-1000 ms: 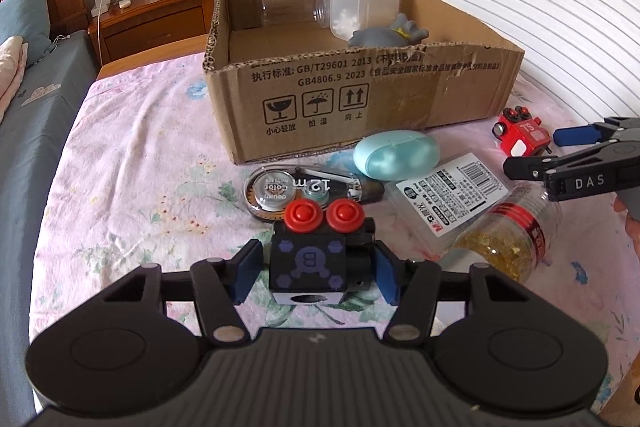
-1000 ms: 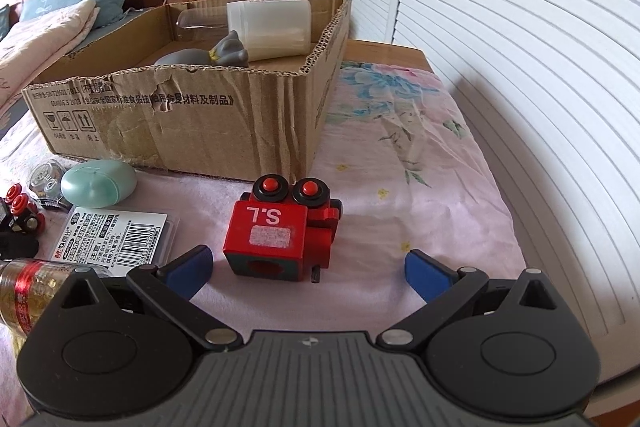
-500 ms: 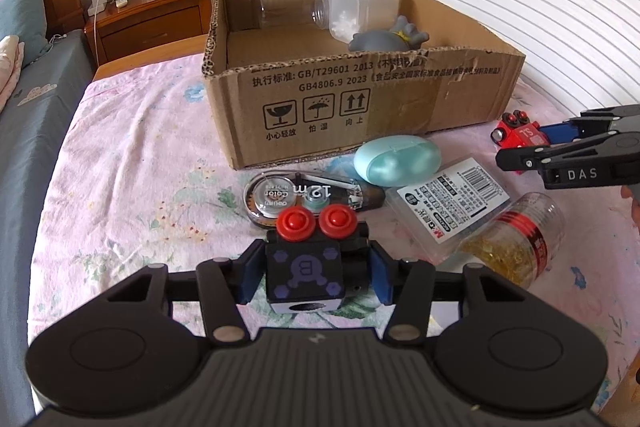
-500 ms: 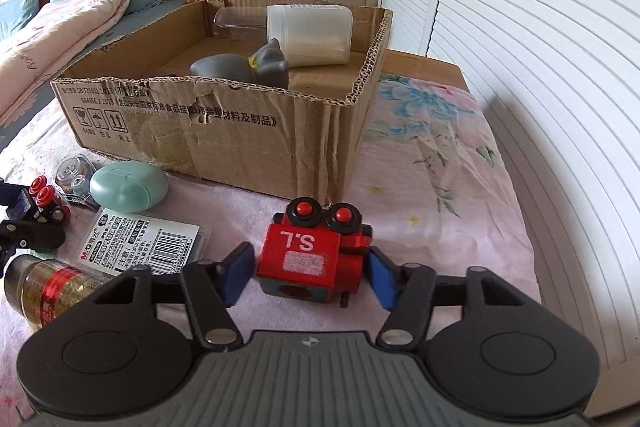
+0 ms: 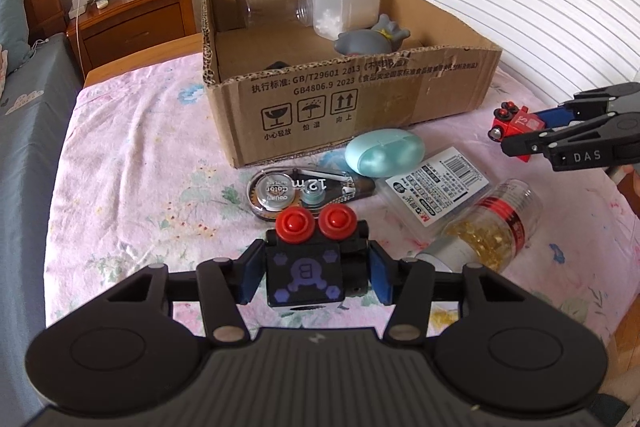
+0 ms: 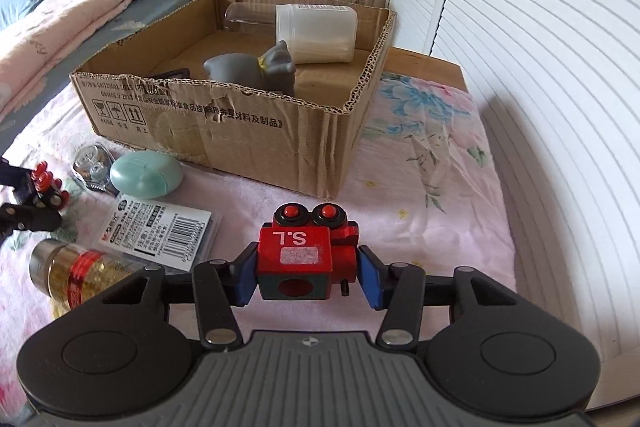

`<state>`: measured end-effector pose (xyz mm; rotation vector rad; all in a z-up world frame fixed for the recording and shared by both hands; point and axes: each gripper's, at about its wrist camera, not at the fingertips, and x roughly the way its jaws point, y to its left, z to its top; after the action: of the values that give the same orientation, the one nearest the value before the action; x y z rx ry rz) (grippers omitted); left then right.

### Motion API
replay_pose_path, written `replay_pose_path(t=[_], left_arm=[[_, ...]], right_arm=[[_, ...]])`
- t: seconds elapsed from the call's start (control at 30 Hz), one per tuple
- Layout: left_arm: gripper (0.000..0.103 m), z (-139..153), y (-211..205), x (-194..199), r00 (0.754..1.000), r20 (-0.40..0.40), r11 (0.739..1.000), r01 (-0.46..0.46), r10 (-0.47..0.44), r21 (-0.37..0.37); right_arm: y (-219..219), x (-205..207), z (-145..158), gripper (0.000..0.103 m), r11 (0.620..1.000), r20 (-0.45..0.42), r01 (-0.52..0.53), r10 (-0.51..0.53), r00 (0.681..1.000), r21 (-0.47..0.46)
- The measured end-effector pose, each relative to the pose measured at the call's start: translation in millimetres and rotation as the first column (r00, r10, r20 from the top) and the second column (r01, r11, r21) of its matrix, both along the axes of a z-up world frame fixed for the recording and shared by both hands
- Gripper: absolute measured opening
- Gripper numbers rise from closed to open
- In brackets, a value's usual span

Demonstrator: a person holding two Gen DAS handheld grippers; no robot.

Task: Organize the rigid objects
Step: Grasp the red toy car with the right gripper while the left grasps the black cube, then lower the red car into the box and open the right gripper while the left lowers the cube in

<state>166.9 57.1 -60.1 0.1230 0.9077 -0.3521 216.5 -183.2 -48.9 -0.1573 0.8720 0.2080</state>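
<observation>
My left gripper (image 5: 314, 277) is shut on a black toy block (image 5: 306, 279) with two red knobs and a purple "B", held just above the pink floral sheet. My right gripper (image 6: 308, 275) is shut on a red toy block (image 6: 298, 259) marked "S.L", lifted slightly off the bed. In the left wrist view the red toy block (image 5: 518, 125) and the right gripper (image 5: 520, 137) show at the far right. An open cardboard box (image 5: 360, 99) stands behind, holding a white jar (image 5: 346, 5), a clear bottle (image 5: 272, 11) and a grey figure (image 5: 370, 41).
On the sheet in front of the box lie a mint oval case (image 5: 384, 151), a correction tape dispenser (image 5: 308, 189), a barcoded plastic pack (image 5: 436, 191) and a bottle of golden capsules (image 5: 488, 231). A wooden nightstand (image 5: 132, 23) stands at the back left; white louvred doors (image 6: 540, 67) run along the right.
The right gripper's jaws closed from wide open onto the red block and raised it a little. The left gripper tightened on the black block and stayed in place.
</observation>
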Motion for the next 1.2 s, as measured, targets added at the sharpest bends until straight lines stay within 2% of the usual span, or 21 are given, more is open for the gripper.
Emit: replay_pose_path(t=[0.23,0.43,0.67,0.8,0.83,0.9,0.93,0.97,1.07,1.2], left_arm=[[0.052,14.9,4.3,-6.5,0.999,-0.010,0.999,0.033,-0.033,-0.002],[0.052,38.6,7.5,-2.5,0.998,0.013,0.998,0.060,-0.059,-0.003],[0.052,65.7,8.0,22.9,0.996,0.067,0.998,0.055,-0.055,0.001],[0.052,77.1,3.9,44.1,0.993,0.106,0.999,0.044,-0.047,0.026],[0.052,79.4,2.8,49.4,0.993,0.113,0.999,0.041,-0.044,0.029],[0.052,83.8,1.3,60.0,0.992,0.119,0.999,0.039,-0.043,0.030],[0.052,86.0,0.5,65.2,0.992,0.122,0.999,0.039,-0.042,0.032],[0.052,87.7,-0.2,70.1,0.991,0.126,0.999,0.035,-0.039,0.036],[0.052,90.8,-2.8,83.7,0.991,0.128,0.999,0.032,-0.037,0.040],[0.052,93.4,-7.9,100.1,0.992,0.125,0.999,0.030,-0.035,0.043]], right_arm=[[-3.9,-12.5,21.4,0.056,1.000,-0.004,-0.029,0.029,1.000,0.010],[-1.9,-17.8,56.6,0.056,0.996,0.044,-0.079,0.077,0.996,0.033],[6.4,7.5,97.8,0.056,0.992,0.144,-0.117,0.110,0.983,0.042],[10.5,36.7,106.8,0.056,0.992,0.167,-0.111,0.101,0.981,0.053],[11.3,43.6,106.5,0.059,0.993,0.168,-0.108,0.098,0.981,0.051],[11.0,54.1,104.6,0.079,0.995,0.170,-0.085,0.074,0.983,0.055],[9.9,56.1,103.6,0.098,0.996,0.176,-0.065,0.054,0.983,0.058],[8.3,55.5,103.2,0.103,0.996,0.183,-0.056,0.043,0.982,0.066],[2.2,48.5,102.2,0.103,0.992,0.186,-0.052,0.030,0.982,0.114],[0.3,35.5,99.5,0.103,0.993,0.165,-0.011,-0.009,0.986,0.121]])
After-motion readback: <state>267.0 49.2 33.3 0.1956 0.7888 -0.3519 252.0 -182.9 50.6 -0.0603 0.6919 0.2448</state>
